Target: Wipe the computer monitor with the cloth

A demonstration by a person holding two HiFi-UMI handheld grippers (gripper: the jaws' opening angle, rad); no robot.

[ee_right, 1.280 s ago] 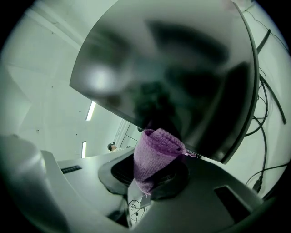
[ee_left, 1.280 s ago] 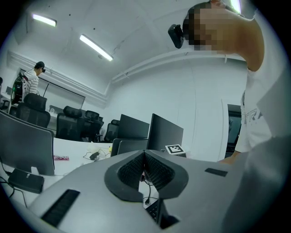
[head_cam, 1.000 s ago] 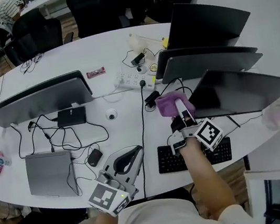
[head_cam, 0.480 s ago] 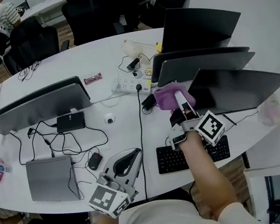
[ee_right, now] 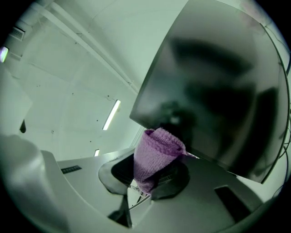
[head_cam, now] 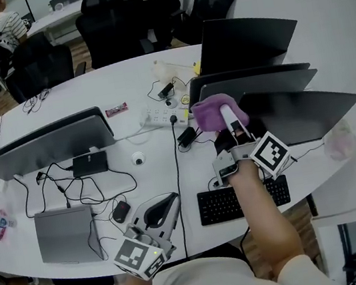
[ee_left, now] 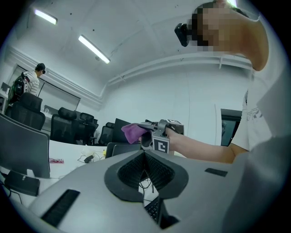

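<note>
Within the right tool's (head_cam: 227, 115) grip, the cloth (head_cam: 206, 115) sits near the monitor (head_cam: 309, 116).

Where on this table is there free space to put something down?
Bare table lies behind the left monitor, toward the far edge, and at the right end past the near monitor. The middle is crowded: cables, power strip, keyboard.
</note>
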